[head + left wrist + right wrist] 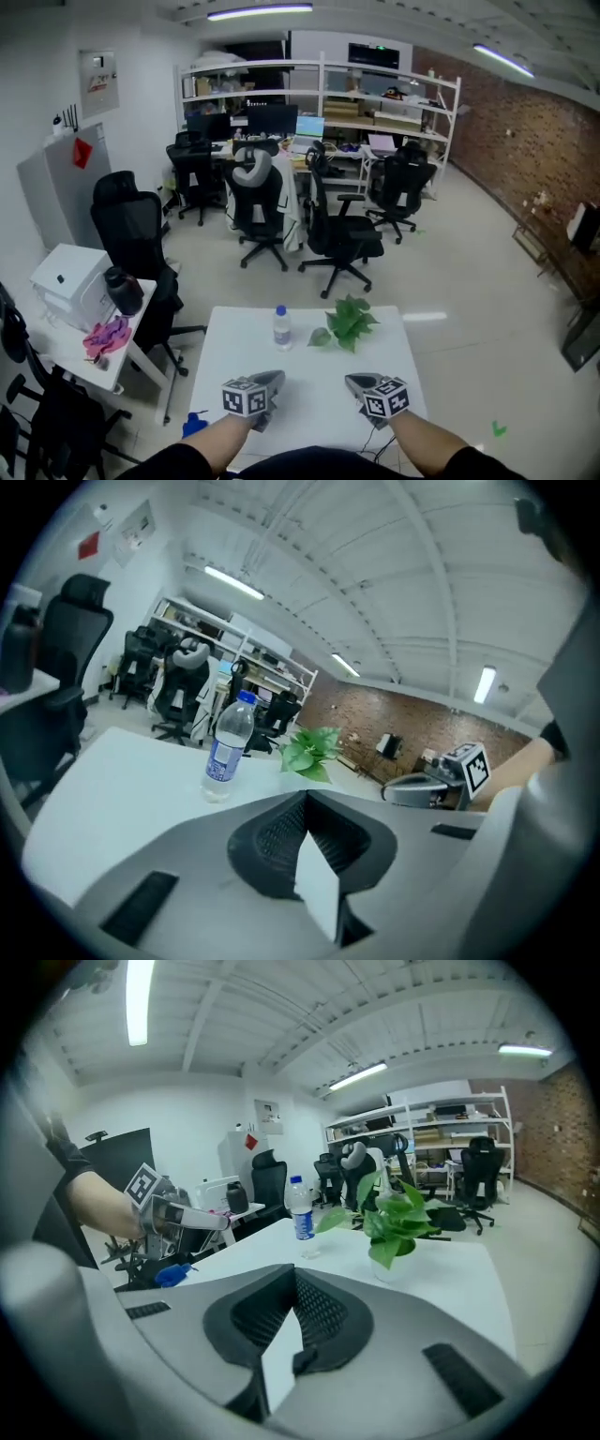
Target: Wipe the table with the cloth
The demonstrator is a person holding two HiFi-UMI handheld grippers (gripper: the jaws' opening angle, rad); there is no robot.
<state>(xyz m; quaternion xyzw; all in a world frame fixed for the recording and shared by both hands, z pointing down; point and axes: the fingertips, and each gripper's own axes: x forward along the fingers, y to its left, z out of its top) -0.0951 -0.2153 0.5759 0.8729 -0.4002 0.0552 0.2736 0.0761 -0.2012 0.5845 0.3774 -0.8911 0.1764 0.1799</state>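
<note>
While closed near table (309, 328) edge, grippers (275, 377) (355, 381)

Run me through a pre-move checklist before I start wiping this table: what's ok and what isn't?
1. Cloth in a gripper: not ok. The left gripper and the right gripper are both empty.
2. Cloth located: cannot tell. None lies on the white table. A blue thing off its left edge and a pink heap further left could be cloths.
3. Jaws ready to grasp: not ok. Both pairs are shut.
4. Wiping path free: not ok. A bottle and a potted plant stand on the far half.
5. Grippers apart from each other: ok. Both are at the near edge.
</note>
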